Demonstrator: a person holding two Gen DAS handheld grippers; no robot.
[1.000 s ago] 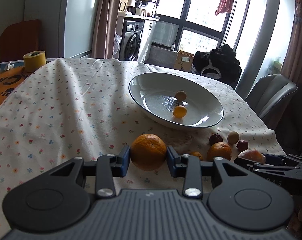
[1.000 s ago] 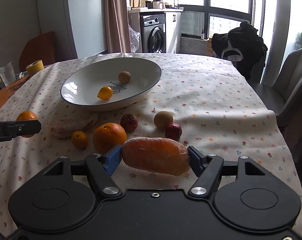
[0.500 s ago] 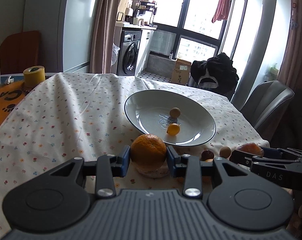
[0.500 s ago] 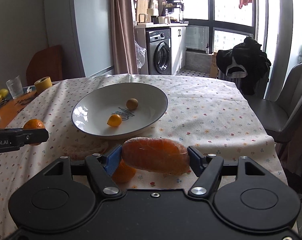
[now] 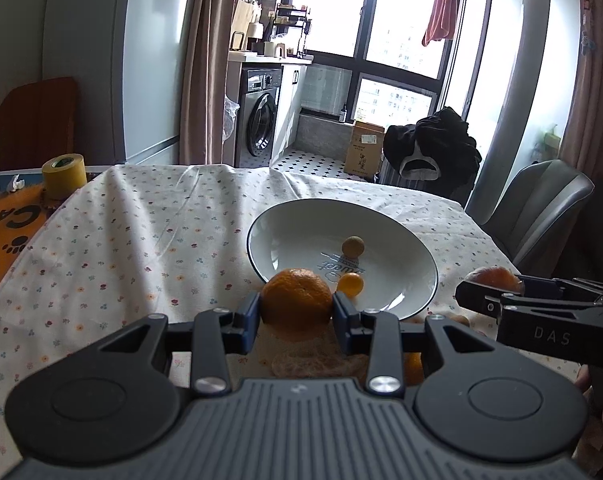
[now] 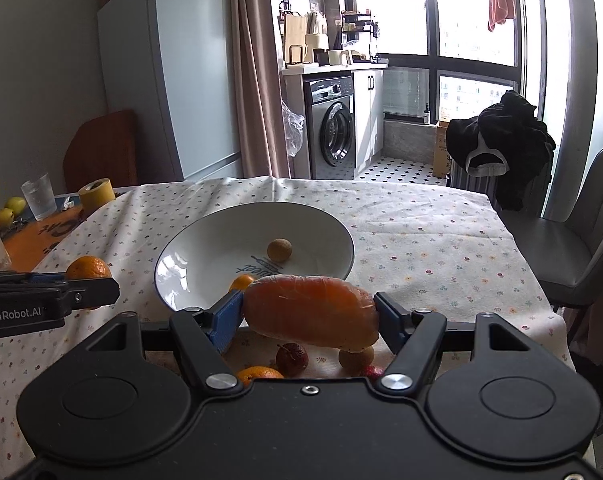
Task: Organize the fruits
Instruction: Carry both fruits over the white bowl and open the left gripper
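Both grippers have risen since a second ago, so the plate and the loose fruit now sit lower and farther below them. The left gripper (image 5: 296, 309) pinches a whole orange (image 5: 296, 298) between its blue pads, held in the air just short of the near rim of the white plate (image 5: 397, 240). The right gripper (image 6: 308, 316) is clamped on a peeled orange (image 6: 310, 311), a long pale-orange piece gripped at both ends, also lifted clear of the counter (image 6: 421, 232) and hanging before the plate's near edge.

In the plate lie a small brown round fruit (image 6: 279, 249) near the middle and a small orange kumquat-like fruit (image 5: 349, 283) closer to the near rim, the two apart from each other. Below the right gripper, on the flowered cloth, rest a dark red lychee-like fruit (image 6: 291, 359), a tan round fruit (image 6: 355, 359) beside it, and part of another orange (image 6: 257, 374) at the gripper body's edge. Below the left gripper lies a flattened pale peeled piece (image 5: 313, 364).

Farther left on the counter stand a roll of yellow tape (image 6: 96, 193) and a glass (image 6: 38, 196).
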